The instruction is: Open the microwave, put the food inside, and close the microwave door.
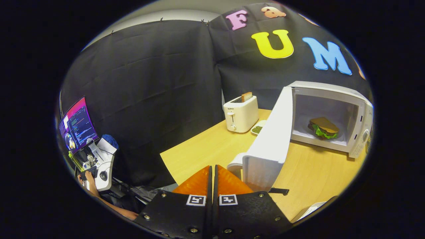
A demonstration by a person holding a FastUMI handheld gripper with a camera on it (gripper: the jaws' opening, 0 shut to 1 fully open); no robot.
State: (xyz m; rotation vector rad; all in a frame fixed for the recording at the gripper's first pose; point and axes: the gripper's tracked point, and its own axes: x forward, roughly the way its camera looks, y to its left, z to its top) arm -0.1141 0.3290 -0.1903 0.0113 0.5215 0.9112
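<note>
Sandwich (323, 127) sits inside microwave (360, 109); door (270, 142) wide open. Tool (212, 177) fingers together, empty, left of door. Only closing left.

The gripper (212, 171) has its jaws pressed together, seemingly empty, with only a thin seam between them.

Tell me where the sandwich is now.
The sandwich lies inside the open microwave, beyond the closed gripper and behind the swung-out door.
</note>
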